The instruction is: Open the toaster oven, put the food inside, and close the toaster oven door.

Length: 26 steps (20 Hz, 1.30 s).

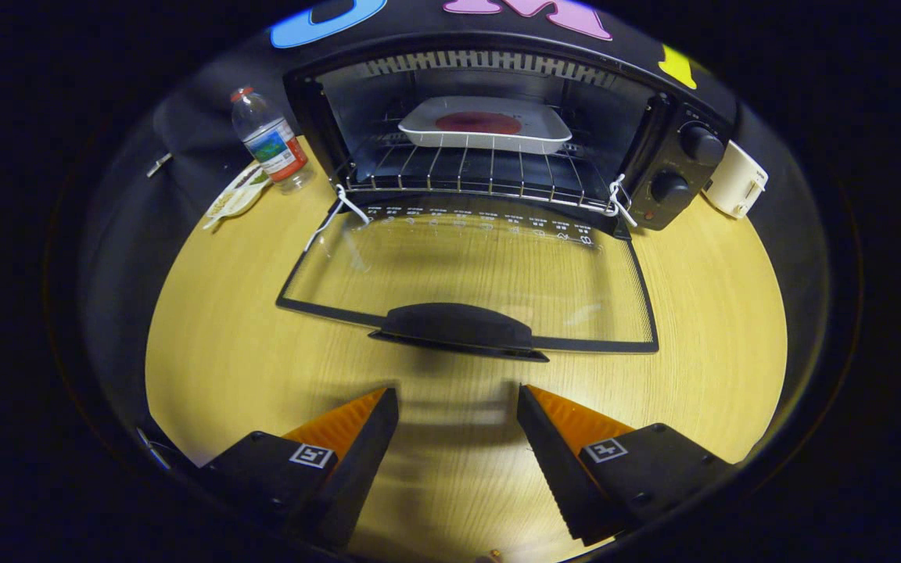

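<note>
My orange-and-black gripper (458,438) hangs open and empty, fingers spread toward the black handle (457,327) of the lowered glass door at twelve o'clock, since the white tray of red food (485,125) already sits on the black toaster oven's (677,141) wire rack.

Nothing here I can truly read. White markings run along the top edge of the oven door (482,223), too small to make out. My fingers (306,453) each carry a square black-and-white marker. The water bottle (271,145) shows a colourful label, its print a blur.
</note>
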Tool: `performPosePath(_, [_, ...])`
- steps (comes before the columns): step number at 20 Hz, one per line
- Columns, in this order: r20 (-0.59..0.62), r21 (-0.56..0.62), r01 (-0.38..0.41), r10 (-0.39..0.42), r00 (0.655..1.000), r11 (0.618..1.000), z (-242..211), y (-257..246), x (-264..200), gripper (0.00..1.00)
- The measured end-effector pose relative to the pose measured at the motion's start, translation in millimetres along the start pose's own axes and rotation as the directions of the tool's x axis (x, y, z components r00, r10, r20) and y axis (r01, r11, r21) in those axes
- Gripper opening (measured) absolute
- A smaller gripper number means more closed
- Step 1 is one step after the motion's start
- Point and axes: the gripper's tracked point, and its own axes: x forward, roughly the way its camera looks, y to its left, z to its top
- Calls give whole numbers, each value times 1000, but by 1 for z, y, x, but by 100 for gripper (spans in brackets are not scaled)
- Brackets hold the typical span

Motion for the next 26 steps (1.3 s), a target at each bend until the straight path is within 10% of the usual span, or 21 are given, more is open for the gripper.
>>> performPosePath(26, [380, 137, -30, -25, 925, 990, 72, -11, -85, 100])
